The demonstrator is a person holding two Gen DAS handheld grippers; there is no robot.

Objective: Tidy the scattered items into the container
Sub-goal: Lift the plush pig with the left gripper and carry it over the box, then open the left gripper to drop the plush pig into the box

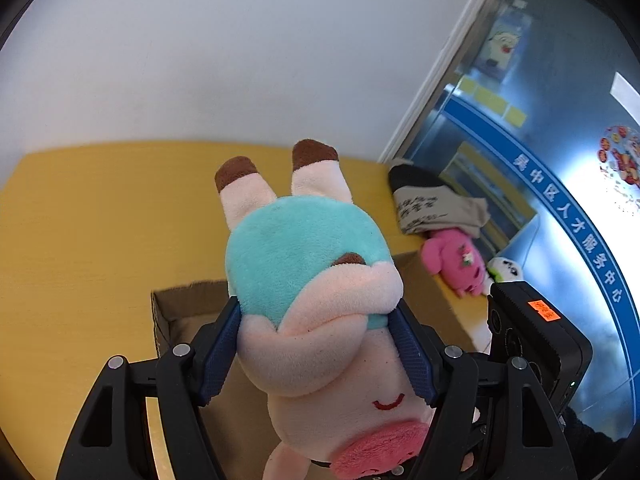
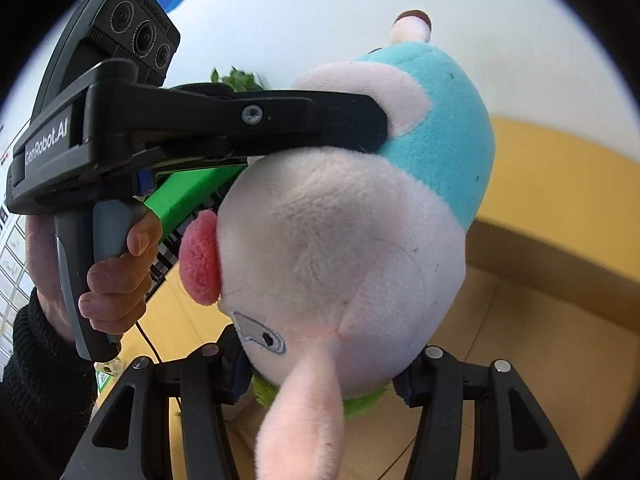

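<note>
A pink plush pig [image 1: 316, 280] in a teal shirt hangs upside down, legs up. My left gripper [image 1: 316, 344] is shut on its body at the shoulders, above an open cardboard box [image 1: 176, 312]. In the right wrist view the pig [image 2: 360, 220] fills the frame. My right gripper [image 2: 324, 376] is shut on a green plush item [image 2: 360, 404], mostly hidden behind the pig's head. The left gripper's finger [image 2: 320, 120] presses into the pig from the left. The box [image 2: 540, 320] lies below.
The yellow table [image 1: 100, 220] carries a grey and black cloth [image 1: 432, 204], a pink plush toy [image 1: 456, 264] and a white and green plush [image 1: 506, 270] at the right edge. A glass door stands at the right. A white wall is behind.
</note>
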